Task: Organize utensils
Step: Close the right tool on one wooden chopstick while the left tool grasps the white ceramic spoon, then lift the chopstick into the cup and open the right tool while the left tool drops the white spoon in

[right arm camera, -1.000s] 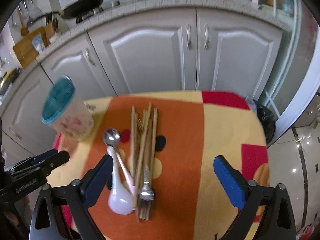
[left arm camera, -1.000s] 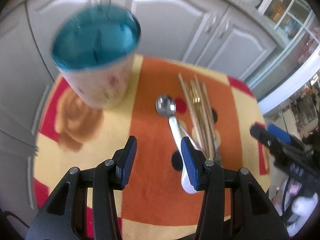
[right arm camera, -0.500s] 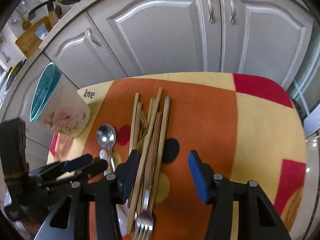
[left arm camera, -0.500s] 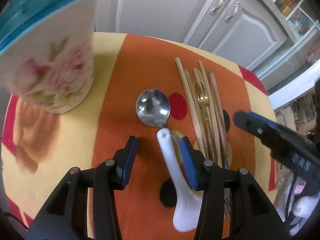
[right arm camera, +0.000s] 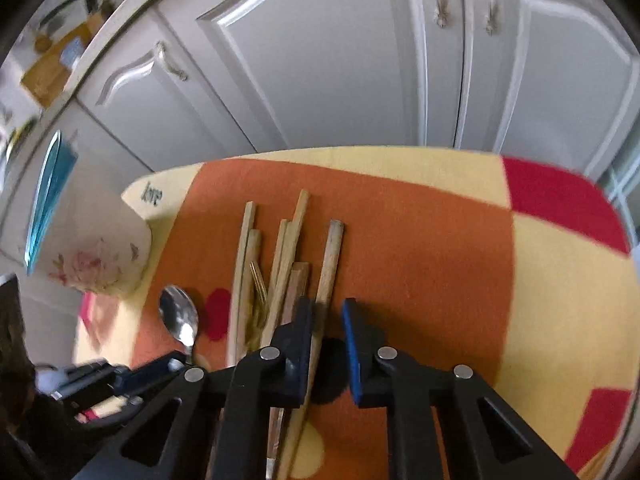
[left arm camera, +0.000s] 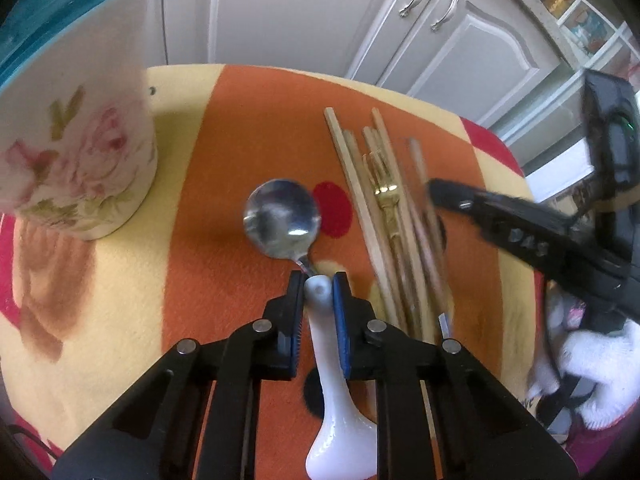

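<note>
A small desk (right arm camera: 560, 280) covered with an orange, yellow and red patterned cloth (left arm camera: 248, 120) is seen in front of grey cabinet doors (right arm camera: 320, 60). Near the left far corner of the desk a floral cup (left arm camera: 76, 152) with a teal rim is stood upright on the cloth. Towards the middle of the desk a metal spoon (left arm camera: 282, 218) is laid with its bowl facing up, and a white ceramic spoon (left arm camera: 332, 380) is laid just nearer, its handle tip touching or just over the metal spoon's neck. The left gripper (left arm camera: 318, 292) is pointed steeply down at the desk, and its jaws are closing with the handle of the white ceramic spoon between them; the blue pads are seen pressed against both sides of the handle. To the right of the spoons a bundle of wooden chopsticks (right arm camera: 280, 264) is laid lengthwise towards the far edge, with a gold fork (left arm camera: 384, 192) lying among them. The right gripper (right arm camera: 326, 320) is lowered over the right side of that bundle, and its jaws are closing, a narrow gap being left between the pads; the outermost thick chopstick (right arm camera: 330, 264) is seen running under or against the left pad, but whether it is gripped cannot be told. In the left wrist view a white-gloved hand (left arm camera: 592, 368) is seen at the right edge behind the right gripper.
</note>
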Tool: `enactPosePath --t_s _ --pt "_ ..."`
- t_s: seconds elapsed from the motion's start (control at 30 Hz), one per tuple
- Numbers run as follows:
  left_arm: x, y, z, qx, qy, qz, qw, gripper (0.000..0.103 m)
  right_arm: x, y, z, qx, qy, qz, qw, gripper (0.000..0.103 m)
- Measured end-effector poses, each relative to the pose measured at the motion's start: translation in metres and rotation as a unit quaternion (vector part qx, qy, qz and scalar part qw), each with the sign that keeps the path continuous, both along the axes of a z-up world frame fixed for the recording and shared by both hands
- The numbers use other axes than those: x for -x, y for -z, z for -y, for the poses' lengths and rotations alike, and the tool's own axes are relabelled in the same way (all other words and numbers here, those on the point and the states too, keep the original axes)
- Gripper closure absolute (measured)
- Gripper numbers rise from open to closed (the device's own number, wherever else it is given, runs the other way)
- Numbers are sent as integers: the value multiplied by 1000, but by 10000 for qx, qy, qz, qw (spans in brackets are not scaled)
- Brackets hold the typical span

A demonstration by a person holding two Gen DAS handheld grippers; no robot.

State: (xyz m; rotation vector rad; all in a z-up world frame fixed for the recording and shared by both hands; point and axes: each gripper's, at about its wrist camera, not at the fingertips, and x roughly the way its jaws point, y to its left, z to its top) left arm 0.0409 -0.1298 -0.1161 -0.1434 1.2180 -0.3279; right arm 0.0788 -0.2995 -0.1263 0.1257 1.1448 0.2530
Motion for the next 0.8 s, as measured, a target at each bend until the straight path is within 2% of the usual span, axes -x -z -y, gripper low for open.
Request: enactPosePath --t_s 0.1,0.13,0.27,0.4,0.6,0.8 --pt "1 -1 -9 -2 -27 -39 10000 90 7 -2 14 710 207 13 9973 95" --pt "2 -1 -12 39 -31 -68 10000 90 10 0 24 682 310 -57 9972 95" --pt "5 1 -17 116 51 -146 9998 90 16 0 53 -416 636 -301 9966 94" --pt "6 2 -13 -1 147 -170 9997 90 9 -2 43 -620 554 -202 9963 94" --pt "7 3 -3 -179 312 -52 9993 91 -16 5 24 -806 490 -344 9949 92" --pt "6 1 -7 32 204 -161 9997 91 -37 9 12 -750 448 -462 9951 92"
